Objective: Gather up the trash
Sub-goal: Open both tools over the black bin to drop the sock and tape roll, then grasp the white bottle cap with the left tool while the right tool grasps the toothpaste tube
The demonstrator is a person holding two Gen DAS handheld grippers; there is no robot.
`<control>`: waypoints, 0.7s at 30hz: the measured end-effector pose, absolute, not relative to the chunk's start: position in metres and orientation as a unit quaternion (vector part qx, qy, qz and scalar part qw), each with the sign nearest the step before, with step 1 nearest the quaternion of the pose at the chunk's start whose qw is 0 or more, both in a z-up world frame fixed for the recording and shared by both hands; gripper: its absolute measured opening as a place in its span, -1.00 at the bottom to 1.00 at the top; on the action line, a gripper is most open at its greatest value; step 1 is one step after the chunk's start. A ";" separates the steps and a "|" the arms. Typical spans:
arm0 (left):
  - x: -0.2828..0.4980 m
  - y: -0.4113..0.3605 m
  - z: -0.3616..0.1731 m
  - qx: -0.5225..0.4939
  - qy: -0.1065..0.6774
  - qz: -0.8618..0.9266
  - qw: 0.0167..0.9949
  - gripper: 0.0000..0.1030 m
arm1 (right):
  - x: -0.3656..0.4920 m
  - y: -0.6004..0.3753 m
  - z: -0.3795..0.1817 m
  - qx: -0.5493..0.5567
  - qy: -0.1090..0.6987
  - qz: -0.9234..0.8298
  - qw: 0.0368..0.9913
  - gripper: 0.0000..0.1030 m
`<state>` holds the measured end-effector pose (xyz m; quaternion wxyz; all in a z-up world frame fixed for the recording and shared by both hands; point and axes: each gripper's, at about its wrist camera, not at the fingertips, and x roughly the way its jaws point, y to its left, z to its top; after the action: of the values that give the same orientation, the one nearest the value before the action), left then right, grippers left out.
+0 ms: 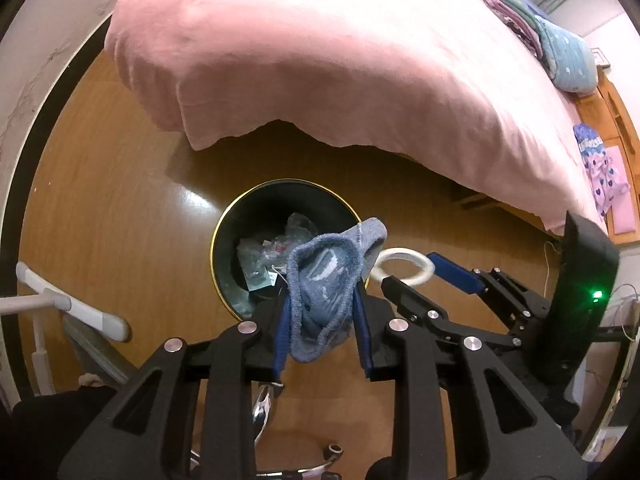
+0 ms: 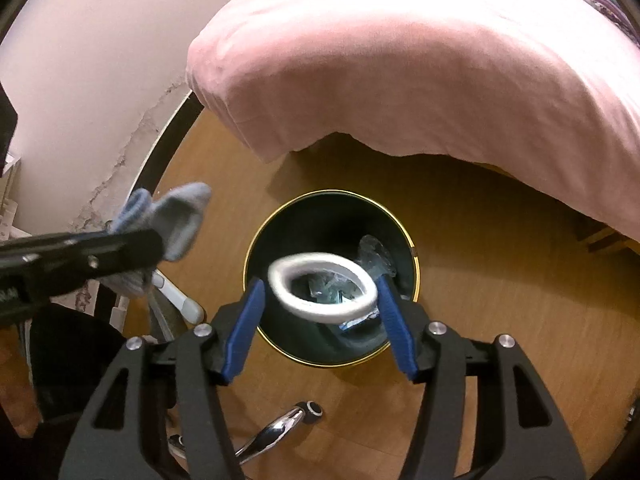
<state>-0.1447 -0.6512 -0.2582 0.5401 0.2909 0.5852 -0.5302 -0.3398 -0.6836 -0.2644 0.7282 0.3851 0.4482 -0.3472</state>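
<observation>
A black trash bin [image 1: 224, 236] with a gold rim stands on the wooden floor, holding clear plastic wrappers; it also shows in the right wrist view [image 2: 404, 240]. My left gripper [image 1: 322, 312] is shut on a blue-grey sock [image 1: 328, 276], held above the bin's near edge; the sock also shows in the right wrist view [image 2: 180, 220]. My right gripper [image 2: 320, 292] has its jaws wide apart, and a white ring [image 2: 320, 308] sits between the fingertips right over the bin; it touches the right finger and looks blurred. The ring also shows in the left wrist view [image 1: 404, 266].
A bed with a pink cover [image 1: 320, 60] overhangs the floor just beyond the bin. A chrome chair base [image 2: 280, 428] lies below the grippers. A white frame [image 1: 76, 312] stands at the left by the cracked wall [image 2: 100, 100]. Folded bedding [image 1: 552, 32] lies at the far right.
</observation>
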 end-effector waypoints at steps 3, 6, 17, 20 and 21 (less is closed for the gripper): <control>-0.143 -0.650 -0.258 0.289 0.585 -0.526 0.545 -0.31 | -0.339 -0.682 -0.261 0.380 0.447 -0.346 0.732 0.24; -0.137 -0.649 -0.255 0.274 0.590 -0.524 0.550 0.02 | -0.341 -0.680 -0.257 0.379 0.443 -0.348 0.734 0.24; -0.099 -0.618 -0.209 0.175 0.578 -0.505 0.617 0.51 | -0.334 -0.673 -0.202 0.346 0.426 -0.355 0.757 0.37; -0.075 -0.586 -0.154 0.165 0.521 -0.510 0.664 0.70 | -0.310 -0.658 -0.166 0.314 0.413 -0.347 0.782 0.37; -0.069 -0.577 -0.139 0.166 0.504 -0.507 0.679 0.76 | -0.298 -0.651 -0.154 0.303 0.407 -0.342 0.791 0.37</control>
<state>-0.0690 -0.5769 -0.1389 0.6789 0.1659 0.5045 -0.5070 -0.2983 -0.6512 -0.1539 0.7908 0.3029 0.4070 -0.3423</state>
